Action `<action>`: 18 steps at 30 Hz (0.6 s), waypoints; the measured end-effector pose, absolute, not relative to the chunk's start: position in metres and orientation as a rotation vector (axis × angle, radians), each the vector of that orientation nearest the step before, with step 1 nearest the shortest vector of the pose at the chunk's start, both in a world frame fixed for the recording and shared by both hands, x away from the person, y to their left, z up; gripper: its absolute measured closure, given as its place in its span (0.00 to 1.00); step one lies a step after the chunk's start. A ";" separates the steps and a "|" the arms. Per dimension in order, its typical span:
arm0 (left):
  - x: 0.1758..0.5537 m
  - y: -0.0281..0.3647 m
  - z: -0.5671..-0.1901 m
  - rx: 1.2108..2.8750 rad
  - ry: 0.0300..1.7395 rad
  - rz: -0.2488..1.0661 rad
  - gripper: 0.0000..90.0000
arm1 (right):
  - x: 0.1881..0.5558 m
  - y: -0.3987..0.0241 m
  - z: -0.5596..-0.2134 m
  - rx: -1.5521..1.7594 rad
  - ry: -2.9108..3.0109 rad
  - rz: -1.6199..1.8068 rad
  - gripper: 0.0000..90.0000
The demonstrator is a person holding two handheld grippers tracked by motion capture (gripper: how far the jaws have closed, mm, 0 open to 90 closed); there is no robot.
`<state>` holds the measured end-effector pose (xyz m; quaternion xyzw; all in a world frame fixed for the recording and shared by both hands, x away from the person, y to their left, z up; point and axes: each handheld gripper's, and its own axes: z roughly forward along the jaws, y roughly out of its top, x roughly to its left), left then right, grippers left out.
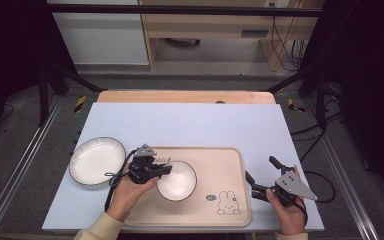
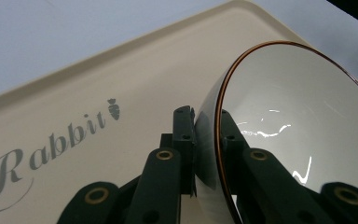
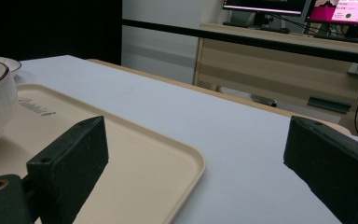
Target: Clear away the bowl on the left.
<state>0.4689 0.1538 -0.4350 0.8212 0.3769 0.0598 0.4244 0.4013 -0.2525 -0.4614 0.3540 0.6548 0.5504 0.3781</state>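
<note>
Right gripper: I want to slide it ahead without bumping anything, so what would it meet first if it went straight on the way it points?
The right gripper, jaws open, points toward the tray. Its right edge looks like the first contact, near the corner, though depth is unclear. The bowl sits further left.

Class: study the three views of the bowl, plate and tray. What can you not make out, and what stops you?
- Bowl: left gripper view, base hidden by the left gripper clamping its rim.
- Plate: right gripper view, cut off by the left edge and the bowl.
- Tray lettering: high view, too small to read.
- Monitors: right gripper view, cut by the top edge.
</note>
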 end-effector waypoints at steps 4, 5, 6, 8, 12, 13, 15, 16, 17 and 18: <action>0.468 0.149 -0.437 2.064 0.931 0.138 0.91 | 0.401 -0.252 -0.462 0.906 1.675 1.405 0.07; 0.467 0.147 -0.437 2.063 0.935 0.129 0.91 | 0.401 -0.252 -0.462 0.907 1.675 1.405 0.07; 0.467 0.147 -0.438 2.066 0.932 0.130 0.91 | 0.401 -0.252 -0.462 0.907 1.675 1.405 0.07; 0.468 0.146 -0.438 2.070 0.931 0.130 0.91 | 0.401 -0.252 -0.462 0.908 1.674 1.407 0.07; 0.468 0.146 -0.439 2.066 0.936 0.127 0.91 | 0.401 -0.252 -0.462 0.907 1.678 1.408 0.07; 0.468 0.146 -0.440 2.067 0.937 0.127 0.91 | 0.401 -0.252 -0.462 0.907 1.679 1.409 0.07; 0.468 0.146 -0.441 2.073 0.939 0.132 0.91 | 0.401 -0.252 -0.462 0.905 1.680 1.409 0.07; 0.468 0.146 -0.441 2.073 0.939 0.132 0.91 | 0.401 -0.252 -0.462 0.905 1.680 1.409 0.07; 0.468 0.145 -0.442 2.073 0.940 0.125 0.91 | 0.401 -0.252 -0.462 0.905 1.681 1.410 0.07; 0.468 0.145 -0.442 2.073 0.940 0.125 0.91 | 0.401 -0.252 -0.462 0.905 1.681 1.410 0.07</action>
